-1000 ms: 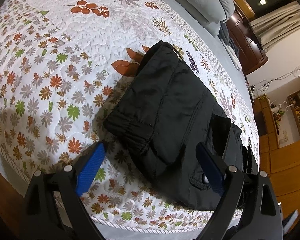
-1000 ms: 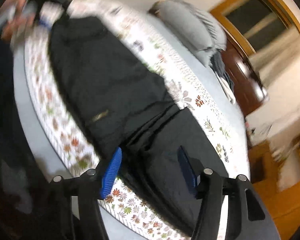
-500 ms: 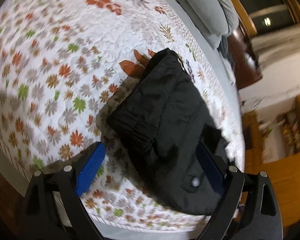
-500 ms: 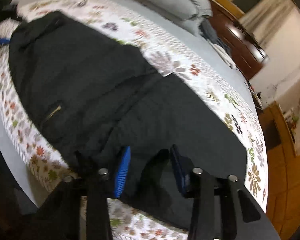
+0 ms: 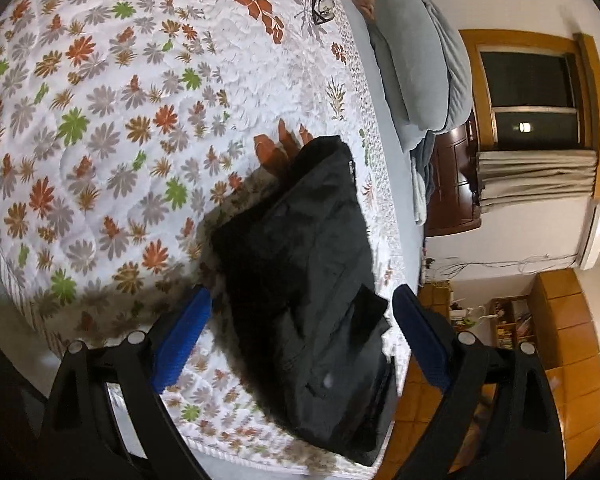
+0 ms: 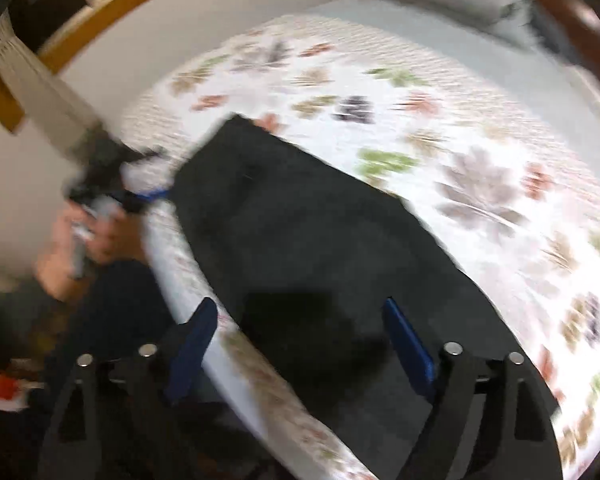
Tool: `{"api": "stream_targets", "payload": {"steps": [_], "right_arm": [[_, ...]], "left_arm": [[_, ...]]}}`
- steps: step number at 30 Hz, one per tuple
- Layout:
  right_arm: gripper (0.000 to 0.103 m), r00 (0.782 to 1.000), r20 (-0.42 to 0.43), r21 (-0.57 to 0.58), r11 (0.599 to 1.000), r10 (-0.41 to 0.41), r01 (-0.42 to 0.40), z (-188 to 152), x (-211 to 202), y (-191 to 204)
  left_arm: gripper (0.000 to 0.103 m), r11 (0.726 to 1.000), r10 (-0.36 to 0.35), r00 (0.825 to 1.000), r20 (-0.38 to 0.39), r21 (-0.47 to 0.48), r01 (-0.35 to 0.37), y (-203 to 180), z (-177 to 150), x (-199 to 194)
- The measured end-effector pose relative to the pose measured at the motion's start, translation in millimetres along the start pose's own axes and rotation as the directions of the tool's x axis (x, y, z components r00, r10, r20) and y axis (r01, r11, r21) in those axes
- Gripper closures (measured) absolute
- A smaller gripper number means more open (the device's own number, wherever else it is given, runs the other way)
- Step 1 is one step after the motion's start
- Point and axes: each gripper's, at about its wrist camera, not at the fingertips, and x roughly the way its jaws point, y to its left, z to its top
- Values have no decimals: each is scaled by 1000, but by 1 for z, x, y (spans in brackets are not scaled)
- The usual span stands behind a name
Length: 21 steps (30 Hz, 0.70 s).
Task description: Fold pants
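Observation:
Black pants point(image 5: 300, 264) lie folded in a compact stack on the floral quilt point(image 5: 100, 120), near the bed's front edge. My left gripper point(image 5: 296, 340) is open and empty, hovering above the near end of the stack with its blue pads either side. In the blurred right wrist view the pants point(image 6: 320, 240) lie along the bed edge. My right gripper point(image 6: 304, 344) is open and empty just above them. The other hand with the left gripper point(image 6: 112, 196) shows at the far left.
Grey pillows point(image 5: 416, 64) lie at the head of the bed. A pair of glasses point(image 5: 320, 8) rests on the quilt far back. A dark wooden cabinet point(image 5: 452, 184), a curtained window point(image 5: 532, 120) and wooden floor point(image 5: 572, 340) lie beyond the bed.
My right gripper opened wide, let go of the fabric and swung leftward, blurring its view. My left gripper stayed open and drew back and up from the stack.

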Motion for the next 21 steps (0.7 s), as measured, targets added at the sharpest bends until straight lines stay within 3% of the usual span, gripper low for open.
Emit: {"api": "stream_targets", "payload": {"steps": [2, 5, 9, 14, 21], "right_arm": [[12, 996, -49, -32, 997, 73, -75, 41, 15, 6], [12, 982, -135, -76, 987, 131, -142, 96, 50, 23], [12, 965, -224, -126, 977, 140, -171, 154, 90, 37], [12, 940, -313, -156, 969, 137, -193, 196, 140, 43], [12, 883, -429, -143, 951, 191, -275, 226, 214, 41]], "left_arm": [[11, 1000, -22, 1000, 20, -1, 22, -1, 2, -2], [11, 999, 36, 998, 48, 35, -38, -6, 6, 0], [11, 998, 61, 998, 27, 9, -61, 0, 10, 10], [8, 996, 92, 995, 36, 17, -92, -3, 8, 13], [7, 988, 155, 987, 32, 3, -155, -11, 11, 21]]}}
